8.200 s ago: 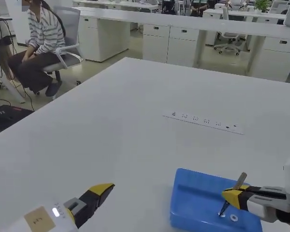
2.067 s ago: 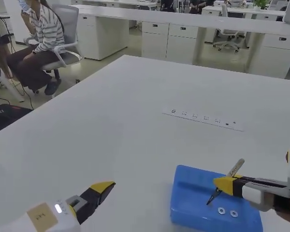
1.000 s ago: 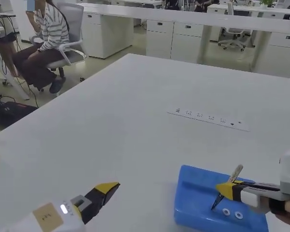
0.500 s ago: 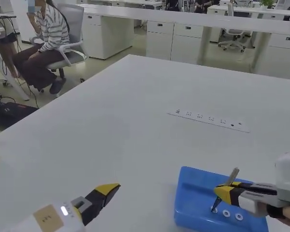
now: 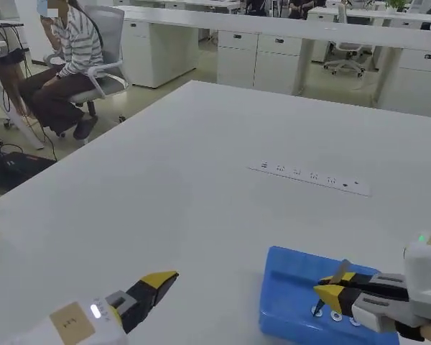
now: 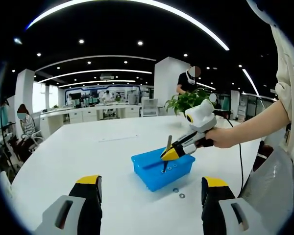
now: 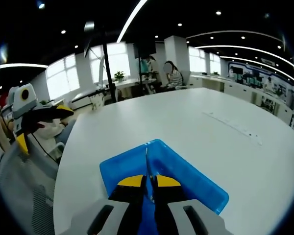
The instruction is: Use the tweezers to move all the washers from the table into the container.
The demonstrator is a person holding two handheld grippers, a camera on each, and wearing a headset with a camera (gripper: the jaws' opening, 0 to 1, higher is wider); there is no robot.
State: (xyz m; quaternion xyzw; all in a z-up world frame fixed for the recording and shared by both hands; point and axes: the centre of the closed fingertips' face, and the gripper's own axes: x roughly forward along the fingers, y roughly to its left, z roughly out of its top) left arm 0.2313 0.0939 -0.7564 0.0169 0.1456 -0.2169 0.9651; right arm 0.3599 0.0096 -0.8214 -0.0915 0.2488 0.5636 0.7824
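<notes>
Lower right, head view: tweezers [image 5: 339, 271] are clamped by the closed fingers of the right gripper [image 5: 323, 291], tips set inside the blue container [image 5: 287, 272] among washers [image 5: 336, 315]. Fingers of the left gripper [image 6: 151, 180] are held wide apart. Two loose washers [image 6: 179, 193] are seen on the surface [image 6: 88, 147] just beside the container.

The container [image 5: 291, 277] under the right gripper [image 7: 149, 182] is a plain bright blue. That gripper's fingers [image 7: 132, 181] are yellow at the tips and black behind, on a white body with a green light [image 5: 420, 238]. The tweezers [image 7: 147, 166] between them are dull silver-grey. The left gripper [image 6: 151, 180] likewise has yellow-tipped black fingers, a white body and a tan label [image 5: 70, 321]. 2 washers [image 6: 176, 190] just ahead of its right finger look silvery on the plain white table [image 5: 201, 180]. Far beyond the fingers, a person's shirt [image 5: 75, 43] is white with dark stripes.
</notes>
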